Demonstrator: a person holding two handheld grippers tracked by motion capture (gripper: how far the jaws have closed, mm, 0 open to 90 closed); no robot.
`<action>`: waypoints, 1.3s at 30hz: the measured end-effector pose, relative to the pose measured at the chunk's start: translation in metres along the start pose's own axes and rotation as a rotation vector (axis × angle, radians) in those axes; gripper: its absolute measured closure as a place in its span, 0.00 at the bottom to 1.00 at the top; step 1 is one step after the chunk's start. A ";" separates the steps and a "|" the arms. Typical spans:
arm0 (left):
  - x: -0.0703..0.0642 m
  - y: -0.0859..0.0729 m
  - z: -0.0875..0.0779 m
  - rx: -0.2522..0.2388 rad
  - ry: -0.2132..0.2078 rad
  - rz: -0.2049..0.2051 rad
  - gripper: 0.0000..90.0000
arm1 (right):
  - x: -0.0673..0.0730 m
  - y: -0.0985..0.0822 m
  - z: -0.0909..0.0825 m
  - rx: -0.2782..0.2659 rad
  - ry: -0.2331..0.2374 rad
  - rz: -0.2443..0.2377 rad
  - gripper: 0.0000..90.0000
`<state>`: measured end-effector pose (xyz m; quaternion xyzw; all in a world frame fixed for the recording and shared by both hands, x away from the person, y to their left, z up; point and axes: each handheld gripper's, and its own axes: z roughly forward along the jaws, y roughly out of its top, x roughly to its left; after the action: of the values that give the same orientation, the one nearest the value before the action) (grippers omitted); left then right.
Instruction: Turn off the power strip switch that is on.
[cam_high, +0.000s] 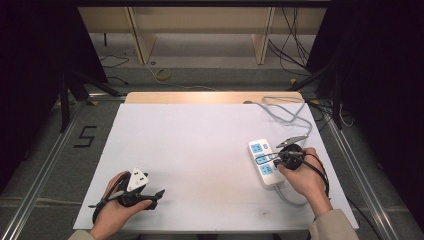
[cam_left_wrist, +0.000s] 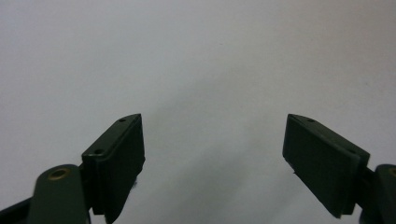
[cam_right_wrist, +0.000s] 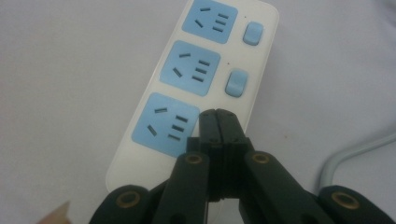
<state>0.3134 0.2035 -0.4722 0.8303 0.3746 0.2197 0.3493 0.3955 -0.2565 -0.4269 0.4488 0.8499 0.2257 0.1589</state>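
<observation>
A white power strip (cam_high: 264, 162) with three blue sockets lies on the white table (cam_high: 200, 150) at the right. In the right gripper view the strip (cam_right_wrist: 154, 116) shows two blue switches, the far switch (cam_right_wrist: 252, 33) and the middle switch (cam_right_wrist: 236, 82). My right gripper (cam_right_wrist: 216, 114) is shut with nothing between its jaws. Its tips rest on the strip just right of the nearest socket (cam_right_wrist: 166, 123) and hide what lies beneath them. In the high view the right gripper (cam_high: 270, 159) points left over the strip. My left gripper (cam_high: 157, 196) stands open over bare table (cam_left_wrist: 212, 140) at the front left, apart from the strip.
The strip's grey cable (cam_high: 290, 117) loops toward the table's far right corner and also trails past my right hand (cam_right_wrist: 345, 156). A wooden edge (cam_high: 200, 97) borders the far side. Dark stands and floor cables surround the table.
</observation>
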 end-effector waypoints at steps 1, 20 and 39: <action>0.000 0.000 0.000 0.000 0.000 0.000 0.23 | 0.000 0.000 0.000 0.000 0.000 0.003 1.00; 0.000 0.000 0.000 0.001 -0.001 0.001 0.23 | -0.002 0.002 0.005 0.026 -0.001 0.009 1.00; 0.000 0.000 0.000 -0.002 -0.001 -0.004 0.23 | -0.002 0.005 0.010 0.047 -0.005 0.010 1.00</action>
<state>0.3136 0.2032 -0.4724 0.8293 0.3757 0.2193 0.3508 0.4046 -0.2535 -0.4329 0.4571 0.8524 0.2056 0.1492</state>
